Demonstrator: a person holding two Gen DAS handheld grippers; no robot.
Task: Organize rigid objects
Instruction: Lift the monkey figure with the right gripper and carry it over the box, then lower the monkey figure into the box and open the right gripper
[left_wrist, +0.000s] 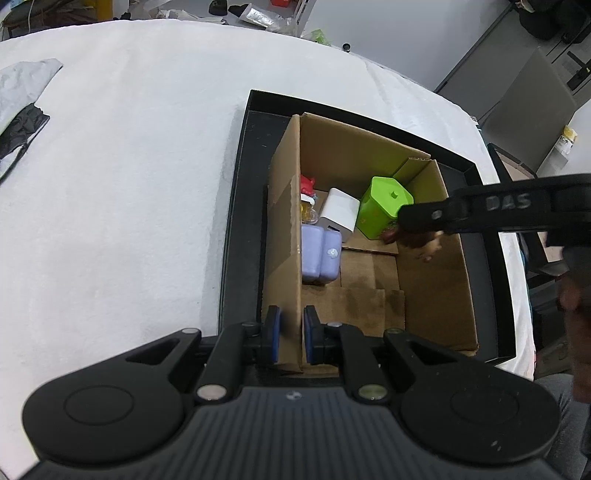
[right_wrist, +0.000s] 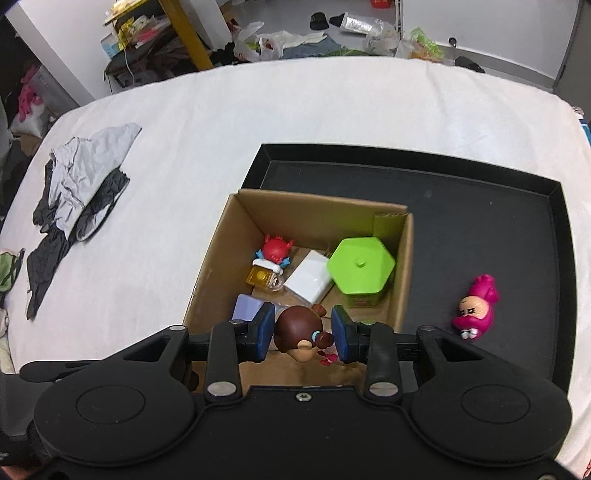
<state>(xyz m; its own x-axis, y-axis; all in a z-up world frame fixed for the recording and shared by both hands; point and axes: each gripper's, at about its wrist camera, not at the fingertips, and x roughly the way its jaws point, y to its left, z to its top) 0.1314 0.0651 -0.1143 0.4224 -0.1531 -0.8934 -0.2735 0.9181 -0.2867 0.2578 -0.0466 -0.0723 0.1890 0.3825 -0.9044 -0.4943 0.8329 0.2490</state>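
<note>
Right hand-held gripper with brown figurine above cardboard box.

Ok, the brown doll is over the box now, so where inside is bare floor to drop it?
The cardboard box is crowded along its far and left side: red figure, white block, green hexagonal container and purple item. The near right floor, between the green container and the near wall, is bare. The right gripper holds the brown doll about there.
</note>
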